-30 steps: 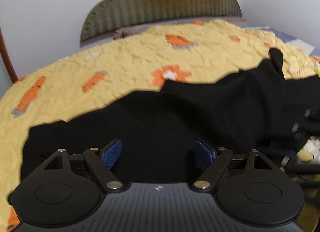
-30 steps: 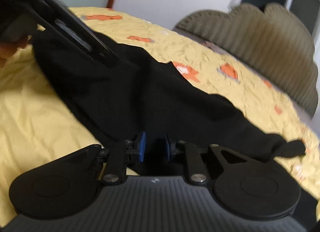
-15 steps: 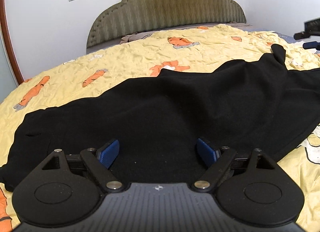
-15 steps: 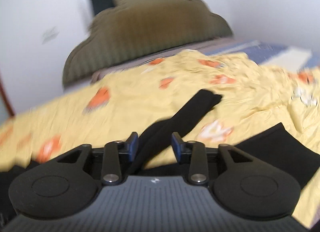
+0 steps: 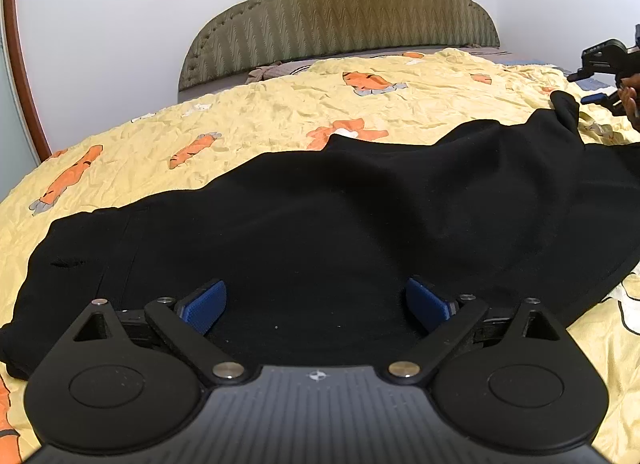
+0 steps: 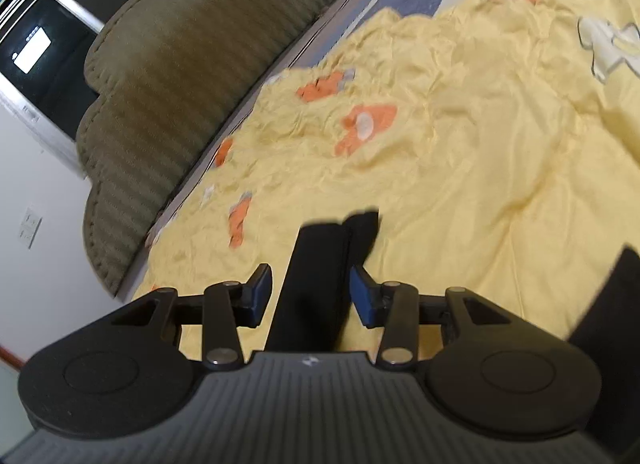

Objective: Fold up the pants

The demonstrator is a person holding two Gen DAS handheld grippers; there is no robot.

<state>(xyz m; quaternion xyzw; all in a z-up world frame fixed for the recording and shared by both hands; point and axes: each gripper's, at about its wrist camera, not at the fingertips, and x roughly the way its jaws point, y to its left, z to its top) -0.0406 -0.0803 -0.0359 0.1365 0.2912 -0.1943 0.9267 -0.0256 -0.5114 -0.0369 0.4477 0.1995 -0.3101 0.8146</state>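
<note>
left claw (image 5: 316, 304) opening | pants (image 5: 340, 223) beneath, spread on bedspread (image 5: 260, 123)

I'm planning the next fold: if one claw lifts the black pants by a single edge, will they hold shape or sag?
Probably sag: the black pants lie in soft ripples, following the yellow bedspread. The narrow end between the right claw pads looks limp. Likely not slippery: the cloth looks matte, and the pads are ribbed.

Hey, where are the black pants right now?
The black pants lie spread across the yellow bedspread in the left wrist view, directly ahead of the left tool, below the headboard.
</note>
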